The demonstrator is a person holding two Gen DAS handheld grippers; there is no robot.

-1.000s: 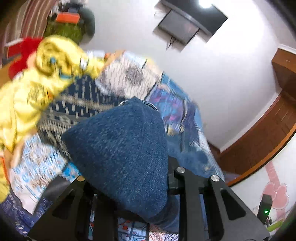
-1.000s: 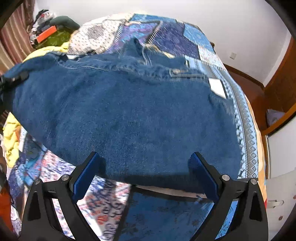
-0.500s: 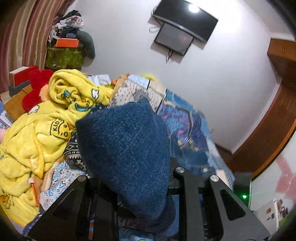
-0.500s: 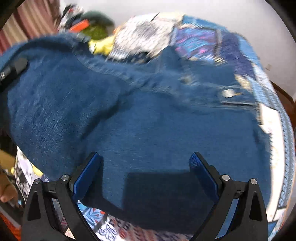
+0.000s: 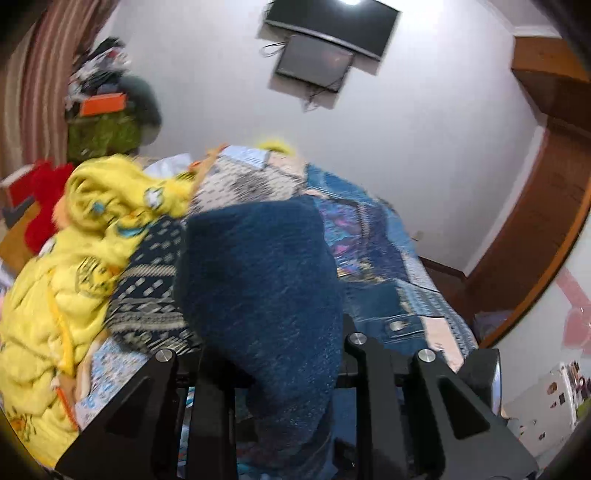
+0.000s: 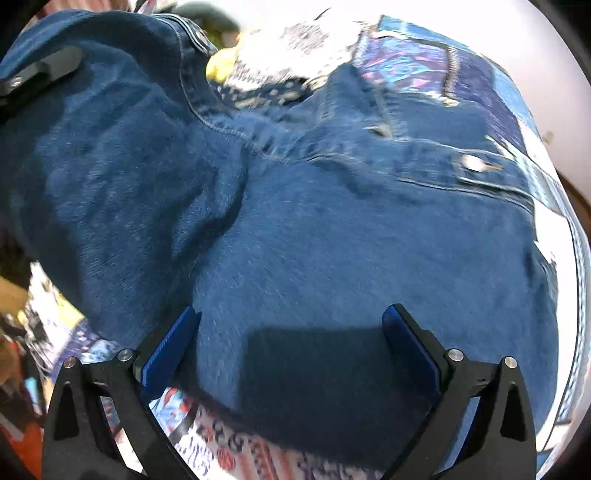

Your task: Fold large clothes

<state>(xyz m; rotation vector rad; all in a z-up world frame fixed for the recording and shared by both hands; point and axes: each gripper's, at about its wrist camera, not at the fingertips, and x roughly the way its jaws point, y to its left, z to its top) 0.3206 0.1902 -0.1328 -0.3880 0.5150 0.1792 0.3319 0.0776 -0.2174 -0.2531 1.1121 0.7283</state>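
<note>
The left tool (image 5: 266,369) has a thick bunch of the denim garment (image 6: 332,240) clamped between its fingers and holds that edge up off the bed (image 5: 373,236). The right tool (image 6: 291,350) hovers just above the middle of the denim with its blue pads (image 6: 168,354) spread wide and nothing pinched between them.

Biggest risk from here, as a guess: only one corner is actually held, so the fold could come down lopsided. Heavy denim sags and drags, and the loose side probably bunches instead of landing flat. There is already a deep crease running through the middle of the garment, and if the lifted part gets laid over that, the wrinkle just gets pressed in. The bunched grip could also slip, since it is a fat wad rather than a clean edge.

Room-wise, the denim lies spread over a busy patchwork bedspread (image 6: 461,70), so the bed is the work surface. Beside the denim, on the left tool's side, sits a crumpled yellow blanket (image 5: 74,280), close enough to get snagged. Beyond the denim there is a white wall with a mounted TV (image 5: 332,26).
</note>
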